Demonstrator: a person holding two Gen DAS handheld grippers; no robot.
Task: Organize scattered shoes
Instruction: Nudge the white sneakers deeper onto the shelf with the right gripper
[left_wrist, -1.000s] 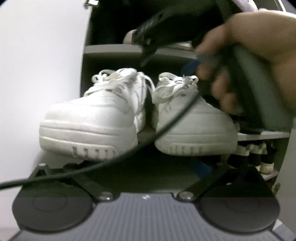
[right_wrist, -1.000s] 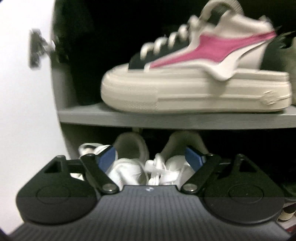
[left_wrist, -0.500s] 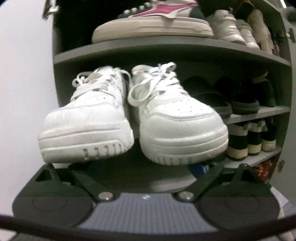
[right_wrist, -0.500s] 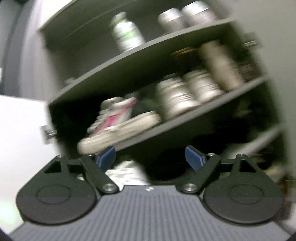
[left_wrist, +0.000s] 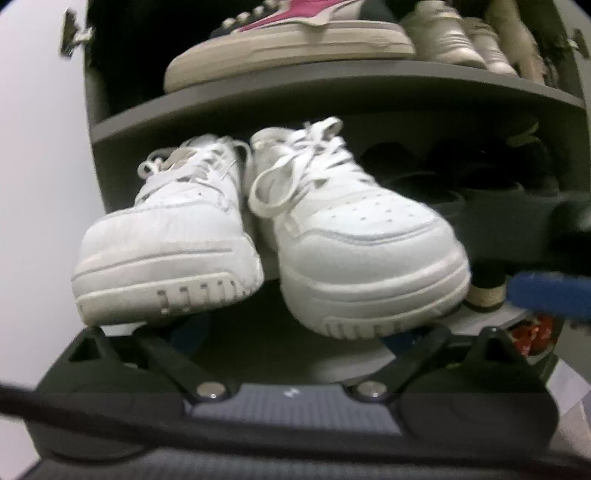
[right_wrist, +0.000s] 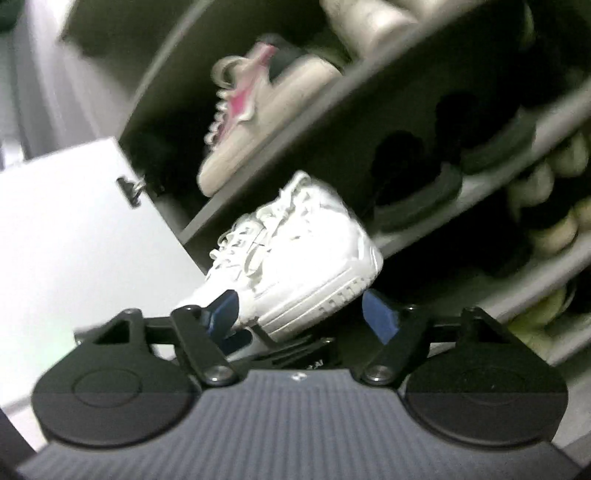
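Note:
Two white sneakers stand side by side on a grey shelf (right_wrist: 397, 244), toes over its front edge: the left one (left_wrist: 170, 247) and the right one (left_wrist: 365, 266). My left gripper (left_wrist: 291, 332) sits just below their toes, open, its fingertips mostly hidden behind the soles. In the right wrist view, which is tilted, the pair (right_wrist: 295, 254) lies just beyond my right gripper (right_wrist: 301, 314). Its jaws are closing, the blue pads (right_wrist: 380, 314) still apart with a sneaker toe behind the gap, untouched. One blue pad (left_wrist: 546, 291) also enters the left wrist view from the right.
A pink-and-white platform sneaker (left_wrist: 295, 40) stands on the shelf above, with more pale shoes beside it. Black slippers (left_wrist: 443, 173) sit to the right of the white pair. Lower shelves hold further shoes (right_wrist: 550, 229). The white cabinet door (right_wrist: 74, 221) flanks the left.
My right gripper left the pink sneaker's shelf, swung away, rolled and dropped to the white sneakers' toes, its pads closer together. The hand left the left wrist view; a blue pad now shows there.

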